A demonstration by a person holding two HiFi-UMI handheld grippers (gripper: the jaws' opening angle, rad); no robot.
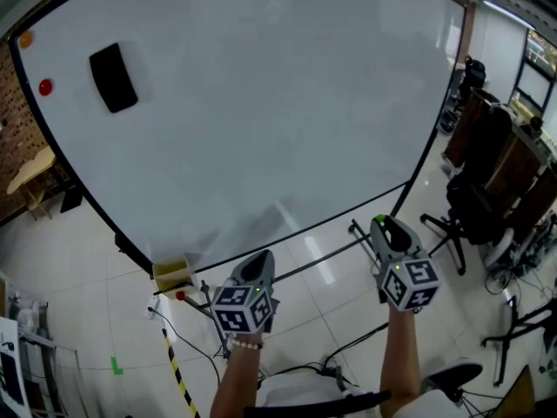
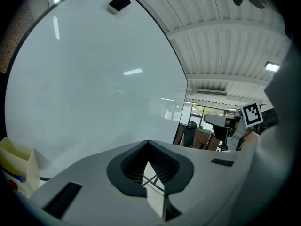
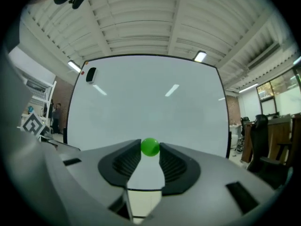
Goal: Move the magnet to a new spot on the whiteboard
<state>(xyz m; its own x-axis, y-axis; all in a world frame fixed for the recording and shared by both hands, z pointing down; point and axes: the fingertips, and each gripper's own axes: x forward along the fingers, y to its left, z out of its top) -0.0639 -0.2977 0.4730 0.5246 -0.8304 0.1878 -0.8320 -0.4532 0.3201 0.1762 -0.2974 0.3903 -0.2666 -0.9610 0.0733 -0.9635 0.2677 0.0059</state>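
Between the tips of the right gripper a green round magnet is pinched. It is held apart from the whiteboard, below the board's bottom edge at about 5 o'clock in the head view. The left gripper is seen at the board's 6 o'clock, its jaws pressed together with nothing between them. A black eraser is stuck at the board's 10 o'clock, with a red magnet at its 9 o'clock and an orange magnet at its 10 o'clock.

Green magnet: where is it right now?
The green magnet is pinched between the jaw tips of the right gripper. The right gripper view shows it against the lower middle of the whiteboard, held off the board rather than stuck on it.
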